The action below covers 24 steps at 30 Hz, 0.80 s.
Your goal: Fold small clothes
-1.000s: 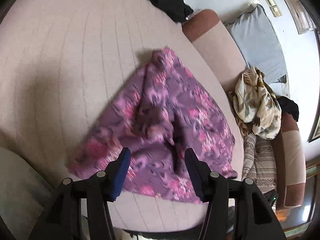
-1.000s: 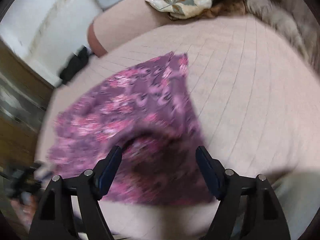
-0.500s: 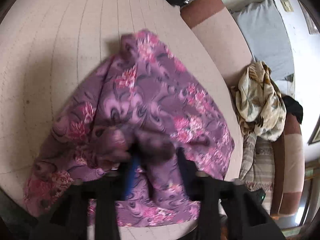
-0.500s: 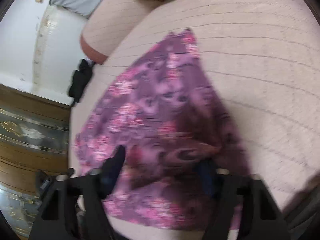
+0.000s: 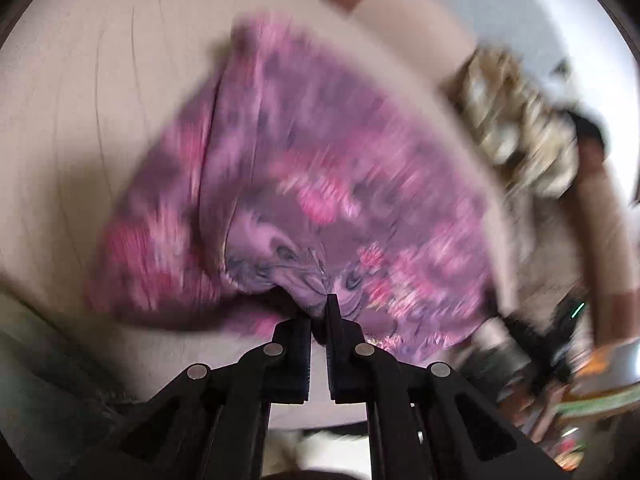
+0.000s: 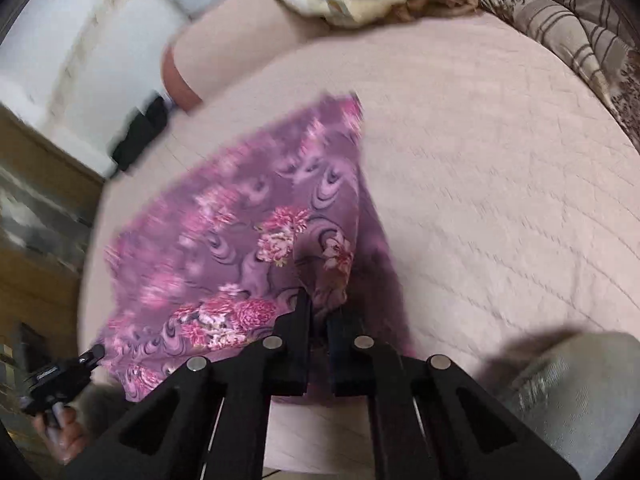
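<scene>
Grasp step: left gripper (image 5: 319,312) and right gripper (image 6: 319,312) jaws pinching purple floral cloth (image 5: 320,184) on the pinkish quilted cushion (image 6: 500,220); next, lifting and folding evenly.

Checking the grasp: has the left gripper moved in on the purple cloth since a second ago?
Yes. The left gripper came down toward the bed cover and shut on the purple cloth, which now fills more of its view.
</scene>
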Each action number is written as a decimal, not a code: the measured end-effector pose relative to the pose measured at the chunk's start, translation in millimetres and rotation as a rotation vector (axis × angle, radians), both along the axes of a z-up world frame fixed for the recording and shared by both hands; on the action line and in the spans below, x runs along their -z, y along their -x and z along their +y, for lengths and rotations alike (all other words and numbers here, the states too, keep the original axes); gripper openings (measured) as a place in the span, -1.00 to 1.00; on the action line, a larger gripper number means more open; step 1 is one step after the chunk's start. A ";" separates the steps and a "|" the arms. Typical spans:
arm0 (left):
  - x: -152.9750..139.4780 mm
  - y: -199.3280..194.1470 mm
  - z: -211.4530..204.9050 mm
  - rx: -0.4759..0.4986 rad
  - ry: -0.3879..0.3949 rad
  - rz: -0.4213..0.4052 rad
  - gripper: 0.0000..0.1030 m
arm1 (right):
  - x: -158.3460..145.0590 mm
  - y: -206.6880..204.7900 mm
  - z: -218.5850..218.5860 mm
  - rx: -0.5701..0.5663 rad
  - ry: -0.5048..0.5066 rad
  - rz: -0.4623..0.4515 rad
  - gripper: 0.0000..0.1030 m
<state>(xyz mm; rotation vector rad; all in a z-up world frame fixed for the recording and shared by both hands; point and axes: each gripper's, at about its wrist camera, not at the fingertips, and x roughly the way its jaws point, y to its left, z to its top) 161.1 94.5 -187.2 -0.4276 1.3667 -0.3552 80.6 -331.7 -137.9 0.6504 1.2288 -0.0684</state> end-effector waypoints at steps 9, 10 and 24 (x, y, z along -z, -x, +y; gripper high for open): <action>-3.4 2.2 -23.2 0.053 -0.200 -0.073 -0.63 | 7.9 -15.9 20.4 -0.071 0.161 0.086 -0.76; -4.0 1.9 -14.0 0.037 -0.162 -0.060 -0.53 | 4.5 -14.4 19.5 -0.059 0.157 0.068 -0.71; -6.0 -33.4 39.5 -0.147 -0.062 -0.006 -0.48 | -8.2 -7.2 12.7 0.016 0.021 -0.039 -0.08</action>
